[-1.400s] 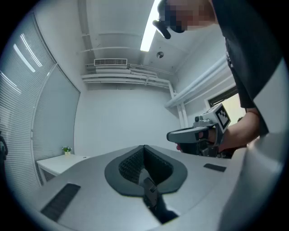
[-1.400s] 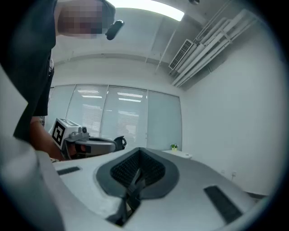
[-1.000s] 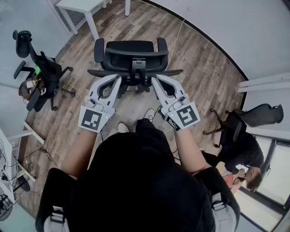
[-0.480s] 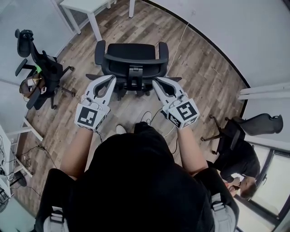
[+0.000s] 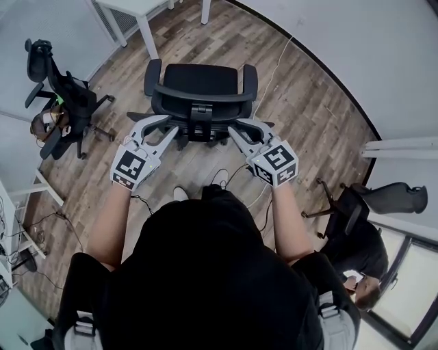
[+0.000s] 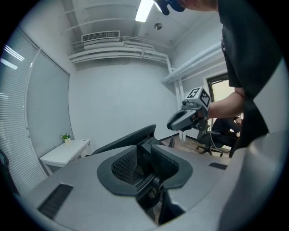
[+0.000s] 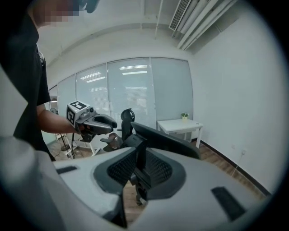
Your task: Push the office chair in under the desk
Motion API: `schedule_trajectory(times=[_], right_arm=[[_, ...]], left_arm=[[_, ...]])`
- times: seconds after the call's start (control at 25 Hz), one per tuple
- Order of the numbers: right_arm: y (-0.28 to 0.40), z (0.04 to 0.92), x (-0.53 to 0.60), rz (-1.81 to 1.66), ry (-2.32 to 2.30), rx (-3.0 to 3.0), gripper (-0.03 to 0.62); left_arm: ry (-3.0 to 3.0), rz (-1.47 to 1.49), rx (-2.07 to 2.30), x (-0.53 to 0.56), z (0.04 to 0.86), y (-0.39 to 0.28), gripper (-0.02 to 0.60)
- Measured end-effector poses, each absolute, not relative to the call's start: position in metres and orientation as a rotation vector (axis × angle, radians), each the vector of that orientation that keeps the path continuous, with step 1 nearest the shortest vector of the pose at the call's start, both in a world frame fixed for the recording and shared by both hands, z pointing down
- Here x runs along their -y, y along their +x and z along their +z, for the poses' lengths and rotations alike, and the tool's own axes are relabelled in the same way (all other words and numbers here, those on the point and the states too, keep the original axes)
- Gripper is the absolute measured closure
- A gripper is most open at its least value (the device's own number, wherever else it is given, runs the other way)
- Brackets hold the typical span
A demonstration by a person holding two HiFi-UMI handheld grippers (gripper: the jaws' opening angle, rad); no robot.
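The black office chair (image 5: 198,92) stands on the wood floor with its back toward me; its seat faces the white desk (image 5: 133,8) at the top of the head view. Behind the left side of the backrest is my left gripper (image 5: 156,128), and my right gripper (image 5: 243,130) is behind the right side. Both pairs of jaws have just been opening and stand parted, with no pad seen pressing on anything. In the left gripper view the chair's mesh back and spine (image 6: 135,164) fill the gap ahead. The right gripper view shows the same backrest (image 7: 153,144) and the desk (image 7: 178,126) beyond.
A second black chair (image 5: 58,89) with things on it stands at the left. A third chair (image 5: 376,202) is at the right, with a seated person (image 5: 359,290) near it. Cables (image 5: 226,179) lie on the floor by my feet. A pale wall curves along the right.
Both grippers have sunk and drawn in lower behind the chair's back. Their jaws, closed in the earlier frames, now stand parted. The chair looks to be in the same spot.
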State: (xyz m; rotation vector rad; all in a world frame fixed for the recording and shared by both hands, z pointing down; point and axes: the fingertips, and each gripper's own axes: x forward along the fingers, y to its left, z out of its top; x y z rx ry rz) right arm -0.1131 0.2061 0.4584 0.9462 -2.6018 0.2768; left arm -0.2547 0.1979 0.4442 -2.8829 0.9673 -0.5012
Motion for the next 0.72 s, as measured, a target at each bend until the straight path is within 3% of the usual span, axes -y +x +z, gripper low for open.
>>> schedule_trajectory(times=[0.48,0.72], right_arm=[[-0.106,0.492,-0.203,0.227,0.710,2.425,0.440],[-0.101,0.511,-0.206,0.130,0.595,2.281,0.428]], left_arm=[[-2.821,-0.795,-0.818,-0.187,0.473,-0.257,0.418],[-2.776,-0.993,-0.661,-0.187,0.493,-0.265,0.386]])
